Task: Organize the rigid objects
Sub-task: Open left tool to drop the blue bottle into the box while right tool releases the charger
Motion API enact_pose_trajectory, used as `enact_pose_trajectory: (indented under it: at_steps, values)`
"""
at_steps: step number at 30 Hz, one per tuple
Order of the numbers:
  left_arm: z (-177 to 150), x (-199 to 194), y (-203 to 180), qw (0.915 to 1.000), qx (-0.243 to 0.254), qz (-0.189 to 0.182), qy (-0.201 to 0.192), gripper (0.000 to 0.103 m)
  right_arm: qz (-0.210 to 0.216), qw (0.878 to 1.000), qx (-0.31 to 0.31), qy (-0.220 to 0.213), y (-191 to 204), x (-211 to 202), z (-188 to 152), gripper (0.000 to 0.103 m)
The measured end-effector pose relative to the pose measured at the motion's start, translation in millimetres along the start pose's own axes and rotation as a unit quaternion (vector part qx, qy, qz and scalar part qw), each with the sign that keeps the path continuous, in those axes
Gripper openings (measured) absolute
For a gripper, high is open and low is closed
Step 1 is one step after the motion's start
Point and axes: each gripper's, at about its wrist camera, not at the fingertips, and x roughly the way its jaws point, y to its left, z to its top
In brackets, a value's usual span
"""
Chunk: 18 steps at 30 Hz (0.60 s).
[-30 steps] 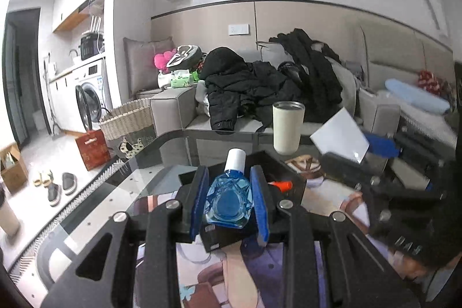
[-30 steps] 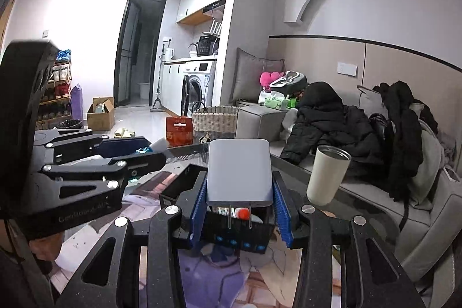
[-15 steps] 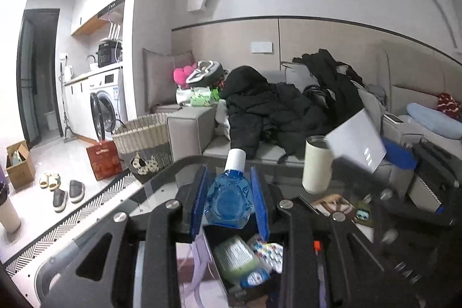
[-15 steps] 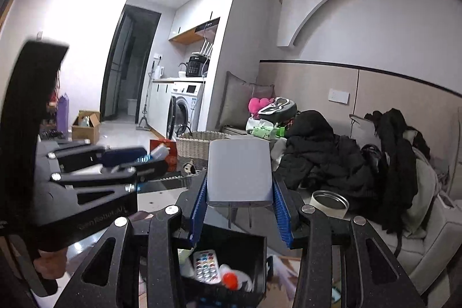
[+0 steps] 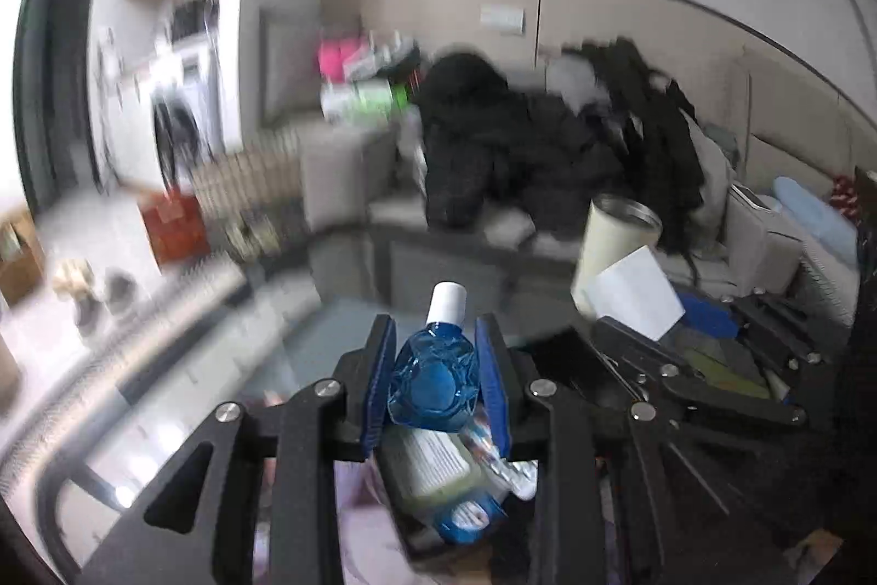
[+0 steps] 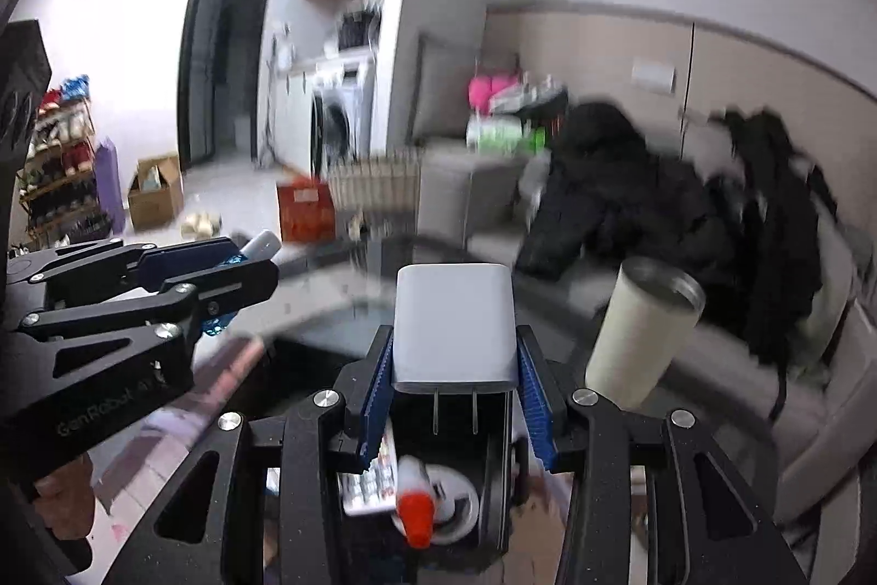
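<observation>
My left gripper (image 5: 437,365) is shut on a small blue bottle (image 5: 433,379) with a white cap, held upright above a black box (image 5: 471,486) that holds packets and small items. My right gripper (image 6: 456,365) is shut on a white charger (image 6: 455,327) whose two metal prongs point down toward the same black box (image 6: 438,492), where a red-capped tube and a button pad lie. In the right wrist view the left gripper (image 6: 241,267) shows at the left with the bottle. In the left wrist view the right gripper (image 5: 674,327) shows at the right with the charger (image 5: 636,291).
A cream tumbler (image 6: 641,327) stands on the glass table (image 5: 230,338) just right of the box. Behind is a grey sofa (image 6: 603,278) heaped with black coats. A wicker basket (image 6: 378,185), a red bag and a washing machine lie further left.
Both grippers moved with their loads over the table and now hang lower over the black box. The tumbler now looks closer. The view is blurred by motion.
</observation>
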Motion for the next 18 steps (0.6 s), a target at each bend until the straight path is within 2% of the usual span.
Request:
enact_pose_trajectory:
  at_steps: [5,9,18]
  values:
    - [-8.1,20.9,-4.2,0.9989,0.003,0.012,0.045,0.028,0.027,0.996,0.013,0.080,-5.8,34.3,-13.4,0.041]
    - [-13.3,33.6,-6.5,0.9967,-0.003,-0.001,0.082,0.028,0.053,0.989,0.027,0.132,-8.4,55.0,-22.9,0.041]
    - [-20.8,43.9,-6.3,0.9935,-0.002,-0.002,0.114,0.028,0.068,0.982,0.044,0.171,-10.1,66.9,-36.2,0.042]
